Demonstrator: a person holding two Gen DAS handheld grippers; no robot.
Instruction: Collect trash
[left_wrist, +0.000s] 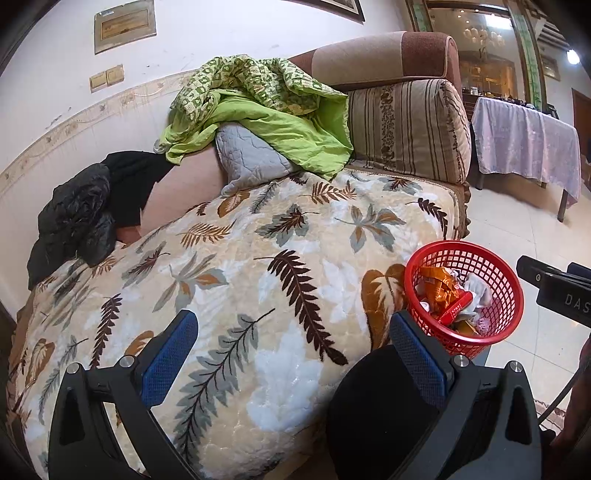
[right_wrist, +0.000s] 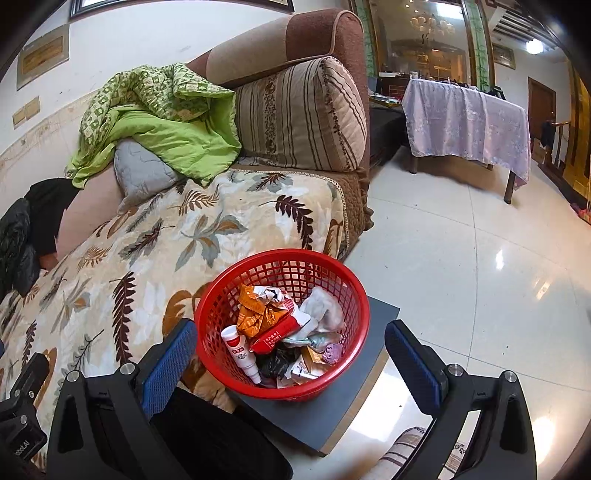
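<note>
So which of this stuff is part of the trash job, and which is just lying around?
Job:
- red basket
- orange wrapper
- white tube
- crumpled tissue

Lying about:
- green quilt
- striped cushion
- black jacket
- covered table

A home living room: blanket-covered sofa (right_wrist: 207, 236), clothed table (right_wrist: 469, 122), tiled floor (right_wrist: 480, 258)

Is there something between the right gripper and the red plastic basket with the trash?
Nothing visible does. The right gripper is open and empty, and the red plastic mesh basket sits just ahead between its blue-padded fingers, on a grey board.
</note>
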